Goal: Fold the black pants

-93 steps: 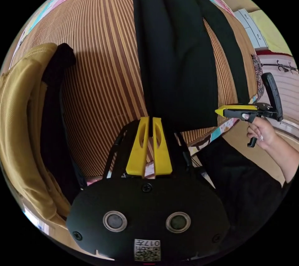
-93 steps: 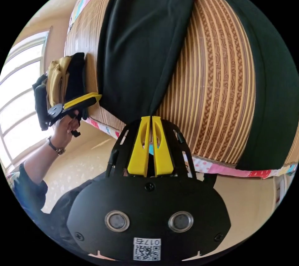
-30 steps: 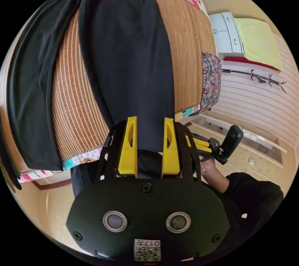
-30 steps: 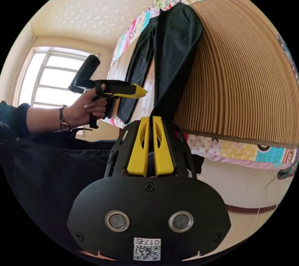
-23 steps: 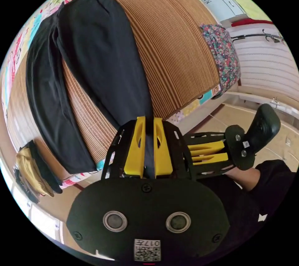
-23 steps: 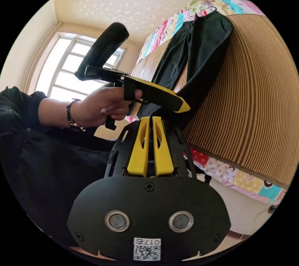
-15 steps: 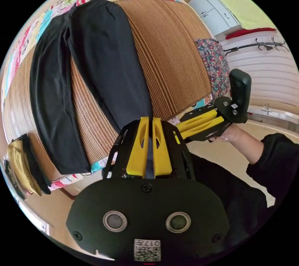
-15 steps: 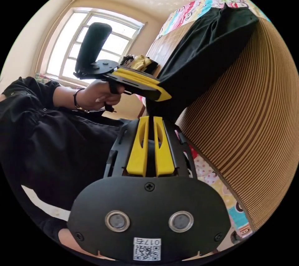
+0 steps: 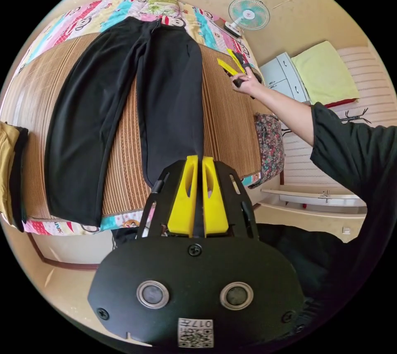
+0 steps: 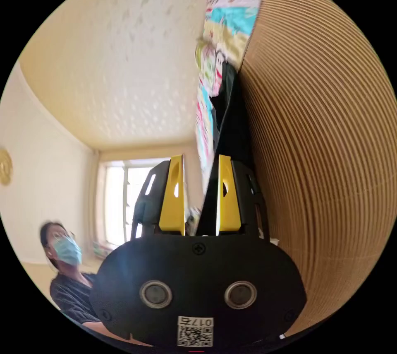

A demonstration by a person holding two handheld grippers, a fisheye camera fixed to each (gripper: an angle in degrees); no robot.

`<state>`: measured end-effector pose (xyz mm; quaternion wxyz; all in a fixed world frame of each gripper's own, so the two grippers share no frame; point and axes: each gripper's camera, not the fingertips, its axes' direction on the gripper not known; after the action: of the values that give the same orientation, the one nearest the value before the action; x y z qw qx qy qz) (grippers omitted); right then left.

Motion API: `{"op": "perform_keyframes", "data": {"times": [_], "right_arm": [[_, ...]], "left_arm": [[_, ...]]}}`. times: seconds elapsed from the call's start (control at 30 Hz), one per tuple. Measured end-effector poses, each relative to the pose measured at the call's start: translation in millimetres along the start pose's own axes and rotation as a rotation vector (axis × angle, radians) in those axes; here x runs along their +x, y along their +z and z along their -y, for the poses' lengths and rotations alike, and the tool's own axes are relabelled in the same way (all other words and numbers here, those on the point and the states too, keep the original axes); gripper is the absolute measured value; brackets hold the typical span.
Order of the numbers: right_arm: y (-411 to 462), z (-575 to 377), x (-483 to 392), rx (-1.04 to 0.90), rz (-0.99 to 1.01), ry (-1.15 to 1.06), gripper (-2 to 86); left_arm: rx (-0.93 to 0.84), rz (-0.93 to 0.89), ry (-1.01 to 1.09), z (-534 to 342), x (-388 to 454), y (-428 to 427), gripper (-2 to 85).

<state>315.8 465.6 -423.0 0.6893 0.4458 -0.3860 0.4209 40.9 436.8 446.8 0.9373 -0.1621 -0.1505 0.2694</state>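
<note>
While the black pants (image 9: 136, 114) lie spread flat on the woven bamboo mat (image 9: 225, 122), the left gripper (image 9: 197, 163) is clenched on the hem of one leg at the near edge of the bed, both yellow jaws pressed together on the cloth. That leg runs straight from the jaws to the waistband at the far side; the other leg lies to its left, splayed away at the hem, with a wedge of bare mat between them. The waistband reaches the patchwork quilt (image 9: 82, 18) that borders the mat on the far side. To the right of the pants the mat is bare up to its right edge.

The right gripper (image 9: 230, 63) is seen in the left gripper view, held in the person's right hand (image 9: 247, 84) over the far right part of the mat, near the waistband but apart from it. In the right gripper view its jaws (image 10: 200, 163) stand parted, nothing pressed between them, with the pants' dark edge (image 10: 231, 122) beyond and ribbed mat to the right.

Pants: matte, smooth, few wrinkles. Mat: fine parallel slats, tan and brown. A folded mustard and black stack (image 9: 10, 172) sits at the mat's left edge. A floral cloth (image 9: 271, 147) hangs off the right side. A teal fan (image 9: 249, 13) stands beyond the far corner.
</note>
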Motion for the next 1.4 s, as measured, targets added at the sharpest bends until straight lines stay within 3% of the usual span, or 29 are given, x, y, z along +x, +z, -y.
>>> {"op": "perform_keyframes", "data": {"times": [0.03, 0.17, 0.4, 0.57, 0.73, 0.83, 1.0, 1.17, 1.4], "right_arm": [[16.1, 16.1, 4.1, 0.060, -0.011, 0.021, 12.4], [113.6, 76.3, -13.1, -0.114, -0.488, -0.162, 14.1], [218.9, 128.6, -7.1, -0.111, -0.584, -0.254, 14.6], [285.3, 137.6, -15.1, -0.091, -0.826, -0.385, 8.2], [343.7, 117.1, -34.0, -0.059, -0.877, -0.470, 3.6], [385.3, 92.7, -46.4, -0.035, -0.786, -0.492, 2.7], [486.8, 43.1, -71.7, -0.114, -0.793, -0.629, 2.2], [610.2, -15.5, -61.2, -0.209, -0.885, -0.773, 2.1], [708.2, -48.0, -2.3, -0.234, -0.930, -0.776, 2.4]], "left_arm": [[0.008, -0.004, -0.007, -2.2, -1.8, -3.6, -0.2], [0.077, -0.079, -0.120, -20.8, -24.0, -27.1, -0.2], [0.187, -0.237, -0.208, -45.3, -65.6, -70.7, -0.2], [0.264, -0.358, -0.261, -64.1, -96.4, -105.2, -0.2], [0.286, -0.432, -0.265, -78.1, -125.0, -145.9, -0.2], [0.297, -0.477, -0.274, -87.4, -150.9, -181.4, -0.2], [0.317, -0.532, -0.300, -102.6, -218.6, -253.7, -0.1], [0.330, -0.451, -0.361, -111.9, -280.4, -302.2, -0.1], [0.310, -0.329, -0.427, -117.8, -348.4, -334.1, 0.0]]}}
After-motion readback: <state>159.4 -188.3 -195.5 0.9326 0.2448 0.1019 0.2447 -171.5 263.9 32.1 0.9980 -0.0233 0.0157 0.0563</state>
